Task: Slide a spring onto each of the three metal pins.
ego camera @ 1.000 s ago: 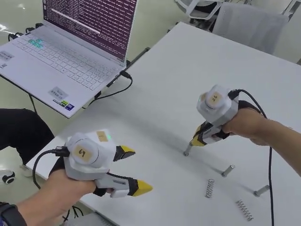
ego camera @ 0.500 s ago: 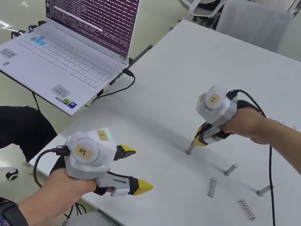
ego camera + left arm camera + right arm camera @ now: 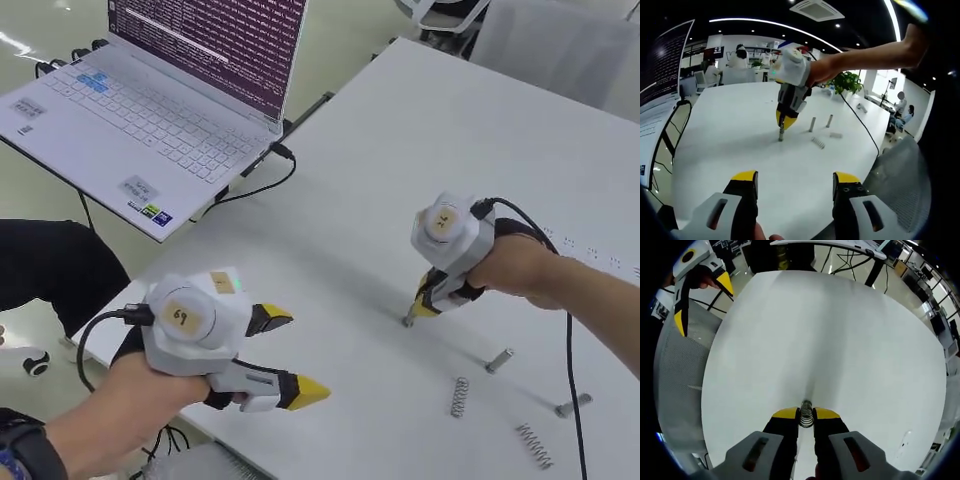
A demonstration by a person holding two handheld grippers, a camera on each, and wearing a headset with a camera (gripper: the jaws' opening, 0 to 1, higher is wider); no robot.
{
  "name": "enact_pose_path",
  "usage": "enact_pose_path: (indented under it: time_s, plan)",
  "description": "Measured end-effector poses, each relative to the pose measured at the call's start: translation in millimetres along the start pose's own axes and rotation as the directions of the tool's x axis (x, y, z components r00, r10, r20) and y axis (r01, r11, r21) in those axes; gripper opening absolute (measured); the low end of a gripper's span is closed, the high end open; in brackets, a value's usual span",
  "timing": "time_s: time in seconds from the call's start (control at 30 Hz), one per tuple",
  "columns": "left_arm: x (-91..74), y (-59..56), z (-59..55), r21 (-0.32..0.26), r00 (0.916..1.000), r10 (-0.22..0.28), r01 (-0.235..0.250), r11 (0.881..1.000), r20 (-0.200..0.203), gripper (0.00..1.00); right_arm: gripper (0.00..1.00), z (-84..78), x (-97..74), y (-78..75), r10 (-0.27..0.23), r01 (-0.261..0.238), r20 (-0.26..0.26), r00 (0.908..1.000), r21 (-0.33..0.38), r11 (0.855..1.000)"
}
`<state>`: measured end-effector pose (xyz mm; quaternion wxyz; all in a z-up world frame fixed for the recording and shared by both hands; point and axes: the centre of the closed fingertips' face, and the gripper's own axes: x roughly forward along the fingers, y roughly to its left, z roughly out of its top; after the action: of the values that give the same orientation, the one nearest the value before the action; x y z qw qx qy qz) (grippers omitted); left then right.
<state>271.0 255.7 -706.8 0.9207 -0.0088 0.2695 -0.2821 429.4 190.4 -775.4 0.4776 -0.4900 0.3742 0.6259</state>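
Right gripper [image 3: 422,308] clamped on a spring [image 3: 806,416], tip down at the first pin [image 3: 408,321], centre of head view. Left gripper [image 3: 300,355] jaws apart, idle lower left. Two loose springs [image 3: 460,396] and two bare pins [image 3: 498,359] lower right. Springs look light, squashy, likely to roll; grip mid-coil gently, keep the end bore free

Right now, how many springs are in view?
3. The held spring is clamped in the right gripper; the second spring and the third spring lie loose on the table.
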Motion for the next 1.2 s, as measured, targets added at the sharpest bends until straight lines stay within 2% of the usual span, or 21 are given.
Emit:
enact_pose_path:
  time_s: [0.7,1.2]
  plan:
    - [-1.4,3.7,3.2,0.000,1.0000,0.007,-0.007,1.000,0.002,0.57,0.09,-1.1,20.8,2.4,0.020,-0.020,-0.030,0.9994,-0.003,1.000]
    - [-1.5,3.0,4.7,0.003,1.0000,0.006,-0.006,1.000,0.000,0.57,0.15,-2.6,18.9,5.6,0.030,-0.029,-0.036,0.9989,0.002,1.000]
